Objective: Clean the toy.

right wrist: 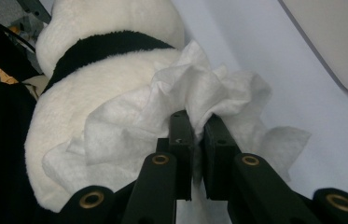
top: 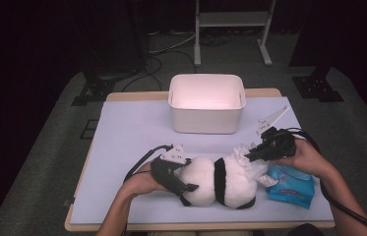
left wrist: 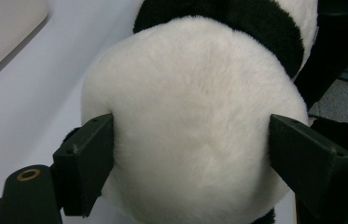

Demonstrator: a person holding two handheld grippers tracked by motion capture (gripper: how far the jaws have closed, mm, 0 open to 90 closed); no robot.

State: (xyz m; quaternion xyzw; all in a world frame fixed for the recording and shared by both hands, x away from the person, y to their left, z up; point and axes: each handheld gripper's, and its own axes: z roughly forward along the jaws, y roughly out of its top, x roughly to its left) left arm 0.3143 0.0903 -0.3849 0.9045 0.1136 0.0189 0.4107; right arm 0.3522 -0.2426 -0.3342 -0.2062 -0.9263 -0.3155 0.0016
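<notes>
A black-and-white plush panda (top: 218, 181) lies on its side on the pale table cover near the front edge. My left gripper (top: 183, 187) clamps its round white end; in the left gripper view the panda (left wrist: 195, 121) bulges between the two pads (left wrist: 85, 161). My right gripper (top: 250, 155) is shut on a crumpled white wipe (top: 242, 153) and holds it against the panda's other end. The right gripper view shows the wipe (right wrist: 181, 107) pinched between the fingertips (right wrist: 181, 128) and draped over the white fur (right wrist: 87, 88).
A white rectangular bin (top: 206, 102) stands at the back middle of the table (top: 122, 137). A blue pack of wipes (top: 290, 187) lies just right of the panda, under the right hand. Black cables trail from both grippers toward the front.
</notes>
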